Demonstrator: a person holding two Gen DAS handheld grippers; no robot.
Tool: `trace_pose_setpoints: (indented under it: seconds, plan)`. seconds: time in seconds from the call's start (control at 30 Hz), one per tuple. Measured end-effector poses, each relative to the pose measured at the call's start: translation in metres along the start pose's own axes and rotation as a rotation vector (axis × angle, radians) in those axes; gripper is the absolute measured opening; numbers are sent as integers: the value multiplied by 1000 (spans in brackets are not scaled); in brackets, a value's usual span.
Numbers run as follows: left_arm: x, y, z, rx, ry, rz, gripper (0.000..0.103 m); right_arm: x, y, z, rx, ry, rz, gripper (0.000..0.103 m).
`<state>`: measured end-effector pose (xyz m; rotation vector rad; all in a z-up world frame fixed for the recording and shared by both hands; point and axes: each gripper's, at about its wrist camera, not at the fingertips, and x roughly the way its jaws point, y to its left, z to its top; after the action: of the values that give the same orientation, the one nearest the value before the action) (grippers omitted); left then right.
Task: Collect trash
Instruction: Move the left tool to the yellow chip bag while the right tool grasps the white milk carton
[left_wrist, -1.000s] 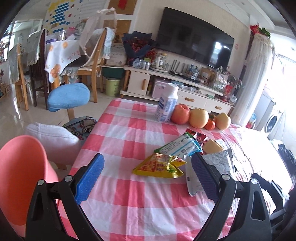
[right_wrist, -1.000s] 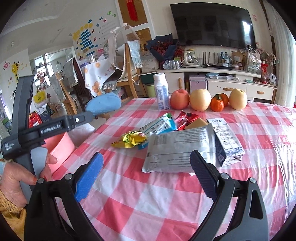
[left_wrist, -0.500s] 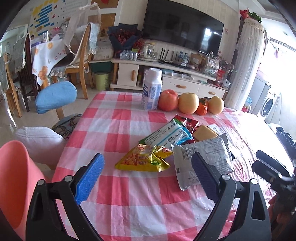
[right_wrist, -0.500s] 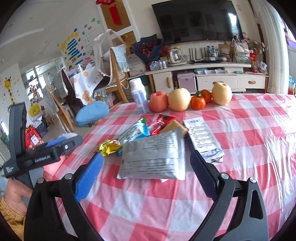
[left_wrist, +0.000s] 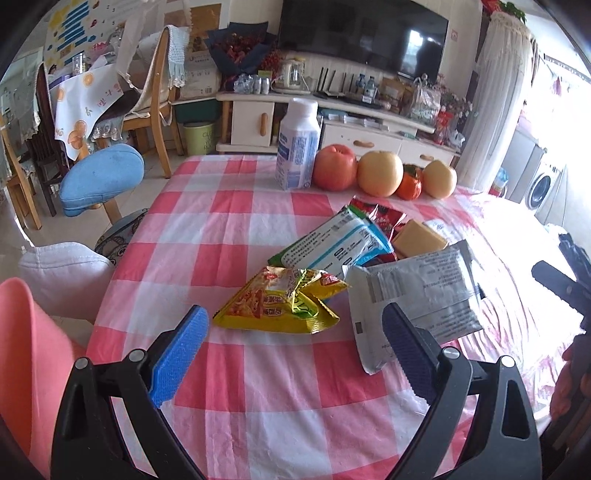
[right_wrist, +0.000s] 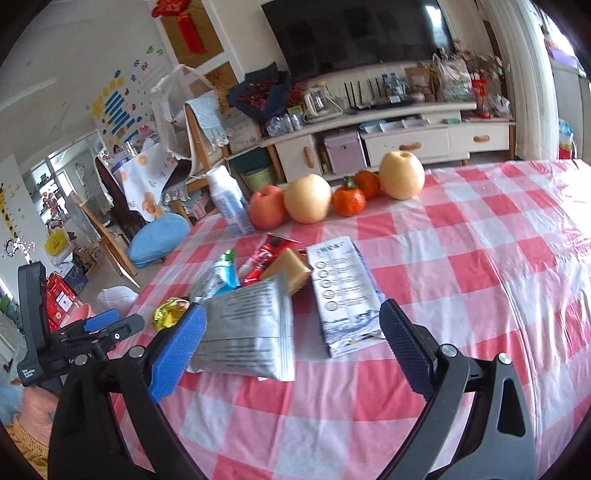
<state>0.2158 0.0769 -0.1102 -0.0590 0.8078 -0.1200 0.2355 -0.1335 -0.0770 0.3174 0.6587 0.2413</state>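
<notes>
Jaws, left gripper (left_wrist: 295, 354): wide open, empty, hovering over the checked tablecloth (left_wrist: 258, 413) just short of the yellow snack wrapper (left_wrist: 280, 304).
Jaws, right gripper (right_wrist: 291, 350): spread wide too, gripping nothing, above the silver packet (right_wrist: 247, 332).
Trash: wrappers piled mid-table, near the fruit (right_wrist: 308, 199).

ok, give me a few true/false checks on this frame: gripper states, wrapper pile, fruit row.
1. Both grippers are open and hold nothing. True: the left gripper and the right gripper both stand wide apart and empty.
2. The yellow snack bag is inside the pink bin. False: it lies on the checked tablecloth.
3. The white bottle stands upright beside the red apple. True.
4. The silver pouch lies apart from the other wrappers. False: it overlaps them in the pile.
</notes>
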Motion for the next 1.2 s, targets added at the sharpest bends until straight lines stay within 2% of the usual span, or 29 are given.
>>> trace_pose_setpoints:
  seconds: [0.4,0.6,1.2]
  plan:
    - [32,11,10,-20,53,16,94,42,-30,10,-12,113,11,95]
    - [45,8,13,8,64,24,94,64,-36,11,-37,164,-11,95]
    - [68,15,13,-40,107,-10,94,97,-39,12,-121,213,-48,93]
